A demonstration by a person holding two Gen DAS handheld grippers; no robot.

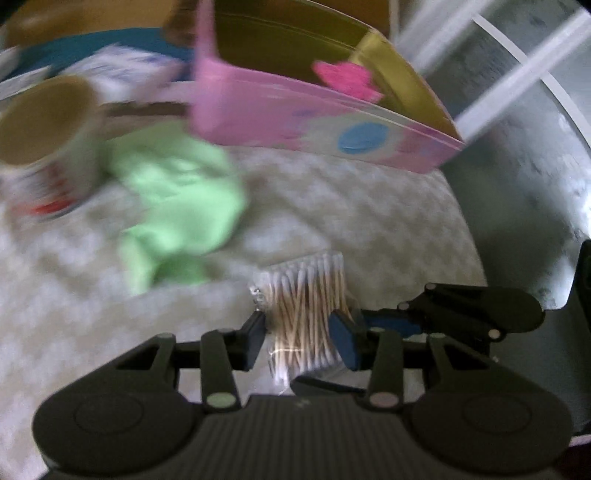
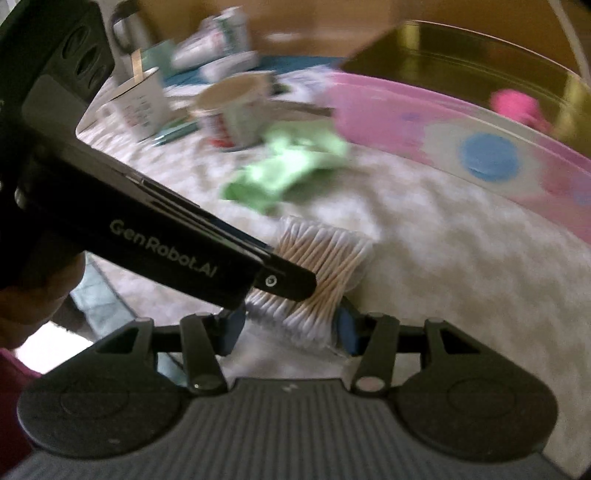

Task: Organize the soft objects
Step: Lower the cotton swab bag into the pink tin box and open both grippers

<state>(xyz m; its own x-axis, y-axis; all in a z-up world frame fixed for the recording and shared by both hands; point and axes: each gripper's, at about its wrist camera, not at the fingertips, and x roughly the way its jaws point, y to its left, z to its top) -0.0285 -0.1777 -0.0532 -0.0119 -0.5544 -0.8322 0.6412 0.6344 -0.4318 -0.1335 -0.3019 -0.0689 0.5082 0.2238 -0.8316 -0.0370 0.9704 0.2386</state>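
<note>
A clear bag of cotton swabs [image 1: 303, 314] sits between the fingers of my left gripper [image 1: 301, 339], which is shut on it. The same bag [image 2: 321, 273] also lies between the fingers of my right gripper [image 2: 290, 332], whose pads flank its lower end; contact is unclear. The left gripper body [image 2: 147, 236] crosses the right wrist view and covers part of the bag. A green cloth [image 1: 177, 203] lies crumpled on the white checked cover [image 1: 351, 206]; it also shows in the right wrist view [image 2: 288, 166]. A pink box [image 1: 314, 118] with a gold inside holds a pink soft item [image 1: 347, 79].
A paper cup [image 1: 48, 140] stands left of the cloth. In the right wrist view, a white carton [image 2: 140, 107], pens, packets and a metal flask [image 2: 129, 26] sit behind the cup [image 2: 236, 107]. The cover's edge drops to a grey floor [image 1: 517, 166] on the right.
</note>
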